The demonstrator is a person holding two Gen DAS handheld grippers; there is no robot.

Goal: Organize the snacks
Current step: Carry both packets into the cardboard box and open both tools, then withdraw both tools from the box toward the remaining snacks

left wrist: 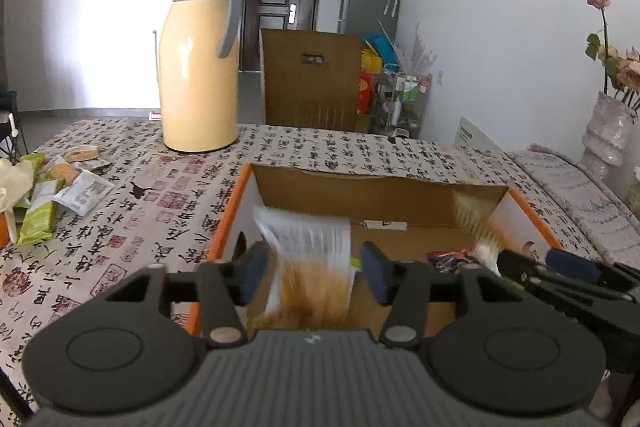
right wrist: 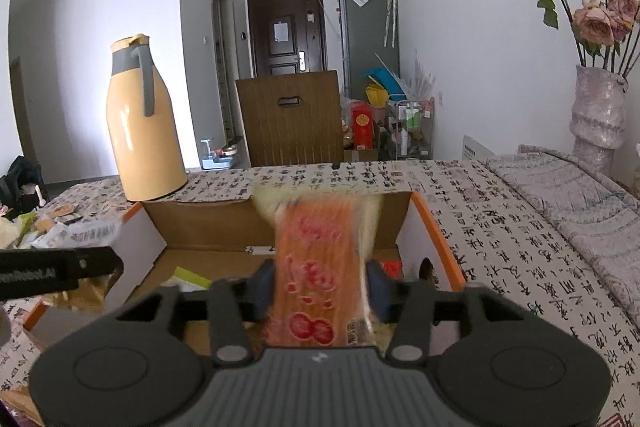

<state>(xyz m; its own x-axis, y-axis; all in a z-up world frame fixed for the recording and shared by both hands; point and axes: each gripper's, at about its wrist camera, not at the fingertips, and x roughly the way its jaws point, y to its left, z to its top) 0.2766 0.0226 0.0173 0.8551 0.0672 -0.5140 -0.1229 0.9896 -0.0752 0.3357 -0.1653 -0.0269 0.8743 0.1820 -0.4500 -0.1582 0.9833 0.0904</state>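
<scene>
A: Where's the left tool (left wrist: pixel 312 273)?
B: Over the cardboard box (left wrist: pixel 376 187), spread wide; a blurred white-and-brown packet (left wrist: pixel 310 267) sits between its pads, seemingly untouched.
A: The right tool (right wrist: pixel 320 293)?
B: Over the same box, pinching an orange packet (right wrist: pixel 316 267).

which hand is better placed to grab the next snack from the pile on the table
Left. The left gripper is open, its white packet blurred between the fingers, and the snack pile lies on its side. The right gripper holds an orange packet over the box.
</scene>
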